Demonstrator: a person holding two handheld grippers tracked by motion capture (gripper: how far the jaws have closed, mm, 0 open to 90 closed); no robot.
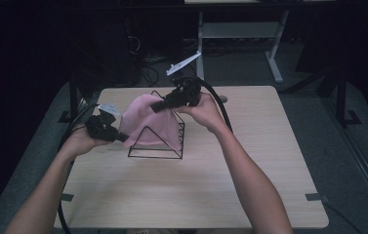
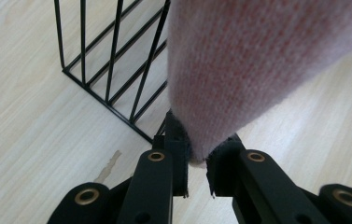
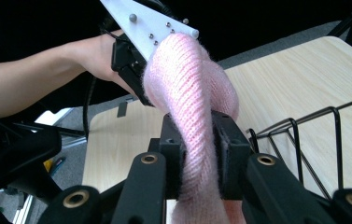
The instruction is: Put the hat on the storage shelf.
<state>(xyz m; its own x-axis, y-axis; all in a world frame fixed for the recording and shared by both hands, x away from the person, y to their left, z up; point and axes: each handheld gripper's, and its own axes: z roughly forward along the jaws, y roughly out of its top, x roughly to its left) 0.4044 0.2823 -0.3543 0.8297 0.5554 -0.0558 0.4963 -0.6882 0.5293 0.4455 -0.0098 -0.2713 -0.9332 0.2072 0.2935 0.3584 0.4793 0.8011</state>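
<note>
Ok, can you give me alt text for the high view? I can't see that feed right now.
Two hand-held grippers hold a pink knit cloth stretched over a black wire rack on a light wood table. The left gripper pinches the cloth's lower left edge, and the right gripper grips it near the top. Both forearms reach in from the bottom edge.

No readable text, label, brand, number or sign appears anywhere.

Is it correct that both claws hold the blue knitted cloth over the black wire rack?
Not quite: the knitted cloth is pink, not blue, as the high view shows. Both the left claw and right claw do grip it over the black wire rack.
</note>
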